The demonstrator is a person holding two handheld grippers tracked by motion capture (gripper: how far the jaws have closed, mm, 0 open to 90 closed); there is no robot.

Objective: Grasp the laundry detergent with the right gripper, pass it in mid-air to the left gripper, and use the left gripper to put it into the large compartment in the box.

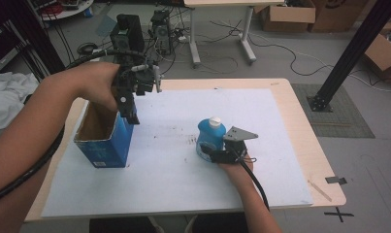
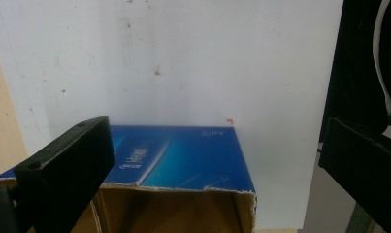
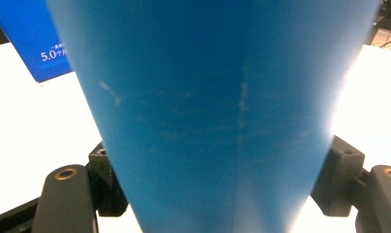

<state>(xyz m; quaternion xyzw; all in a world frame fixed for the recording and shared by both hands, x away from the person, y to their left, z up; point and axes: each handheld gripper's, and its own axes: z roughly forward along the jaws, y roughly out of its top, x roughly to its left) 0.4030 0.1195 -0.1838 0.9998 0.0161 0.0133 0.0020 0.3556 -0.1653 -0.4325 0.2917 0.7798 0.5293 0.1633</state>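
Forearms enter from the bottom of the high view. My right gripper (image 1: 213, 154), low at centre frame, clamps the base of a blue plastic bottle with a white cap (image 1: 210, 134); in the right gripper view its smooth, faintly scuffed blue wall (image 3: 217, 97) sits between both jaws. My left gripper (image 1: 129, 104), upper left, hangs with jaws spread wide, holding nothing, above the rim of an open-topped blue cardboard box with a raw brown interior (image 1: 103, 138); contents cannot be seen. Both items stand on a white, speckled sheet (image 1: 173, 179) covering a pale wooden table (image 1: 304, 131).
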